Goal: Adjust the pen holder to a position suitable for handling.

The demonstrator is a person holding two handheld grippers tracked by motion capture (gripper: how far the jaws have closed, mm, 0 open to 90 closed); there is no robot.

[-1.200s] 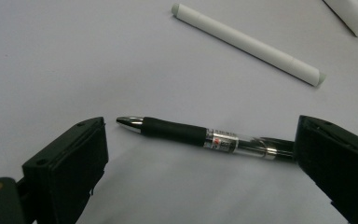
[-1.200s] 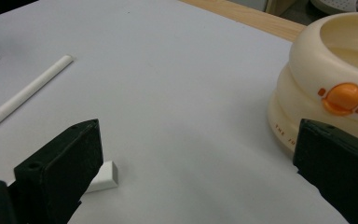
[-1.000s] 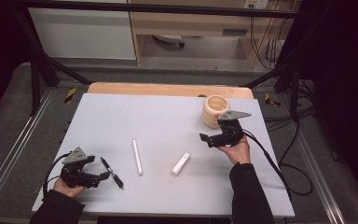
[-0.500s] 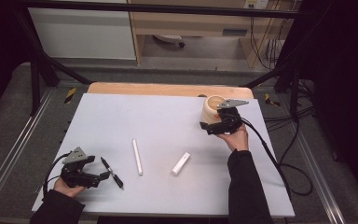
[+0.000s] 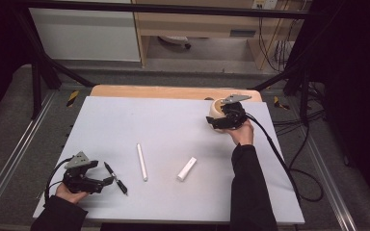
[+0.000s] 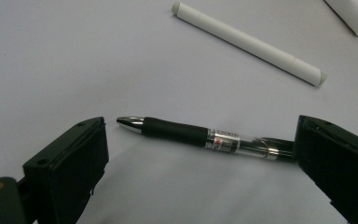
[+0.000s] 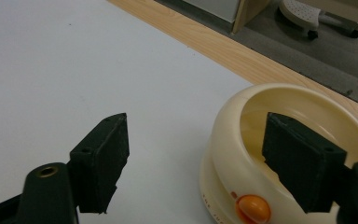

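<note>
At the upper right of the high view, the right gripper (image 5: pixel 220 120) is reaching over the cream bowl (image 5: pixel 215 109), which is sitting near the far edge of the counter (image 5: pixel 173 120). Its jaws are standing wide apart with nothing gripped; in the right gripper view one jaw is hanging inside the bowl's rim (image 7: pixel 242 100) and the other outside the wall, so the step in hand looks like taking hold of the bowl. Closing on that wall seems the next need. At the lower left, the left gripper (image 5: pixel 103 182) is resting low with jaws spread wide, empty, straddling the black pen (image 6: pixel 205 137) lying flat. A white marker (image 5: pixel 141 161) and a white cap (image 5: pixel 187 168) are lying mid-counter, apart.
</note>
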